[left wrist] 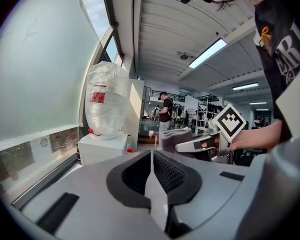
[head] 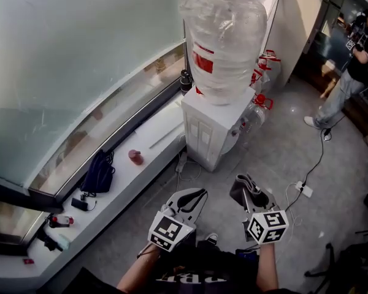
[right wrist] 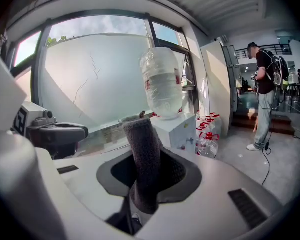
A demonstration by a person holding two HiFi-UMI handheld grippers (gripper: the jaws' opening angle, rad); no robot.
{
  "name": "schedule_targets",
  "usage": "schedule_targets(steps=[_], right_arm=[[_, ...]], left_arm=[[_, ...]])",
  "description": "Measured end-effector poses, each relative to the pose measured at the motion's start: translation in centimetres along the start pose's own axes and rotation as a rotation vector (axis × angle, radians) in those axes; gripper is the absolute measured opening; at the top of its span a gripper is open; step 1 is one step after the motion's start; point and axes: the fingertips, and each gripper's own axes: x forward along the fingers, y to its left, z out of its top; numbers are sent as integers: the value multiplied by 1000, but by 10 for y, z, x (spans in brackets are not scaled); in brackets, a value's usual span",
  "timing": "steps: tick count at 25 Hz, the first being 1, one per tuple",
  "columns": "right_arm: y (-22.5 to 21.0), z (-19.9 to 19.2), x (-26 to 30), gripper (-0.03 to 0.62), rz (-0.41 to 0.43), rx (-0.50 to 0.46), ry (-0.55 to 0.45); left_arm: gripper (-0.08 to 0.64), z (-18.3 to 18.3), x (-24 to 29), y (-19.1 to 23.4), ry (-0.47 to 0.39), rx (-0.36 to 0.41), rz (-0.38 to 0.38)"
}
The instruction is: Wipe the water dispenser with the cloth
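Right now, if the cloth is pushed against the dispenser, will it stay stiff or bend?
The cloth, pinched by the right gripper, stands upright by itself, so it is probably thick and somewhat firm, yet it should bend under pressure. Its fuzzy knit likely drags rather than slips.

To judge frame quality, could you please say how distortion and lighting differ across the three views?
Head view: mild barrel bend curves the window ledge, even daylight. Left gripper view: heavy fisheye, black corners, bright ceiling light strip. Right gripper view: same black corners, cloth sharp, frosted window glowing.
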Motion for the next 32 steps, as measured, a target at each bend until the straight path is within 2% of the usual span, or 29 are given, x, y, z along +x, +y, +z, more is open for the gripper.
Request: schedule_targets(steps=[8,12,21,32], right_arm=[[-32,-27,-86,101,-4,46,-67],[-47,-32,-116,101,-25,73,-94],[-72,-42,-164,101,-71,82,-114],[-92,-50,-193,101,-123,109,-134]], left_arm=[[28,-7,-4,-91,24,6,-6],[28,-4,1,-120,29,31,-32],[28,10,22,-172,30,79,-113],[28,17,35,-208,32,126,-185]])
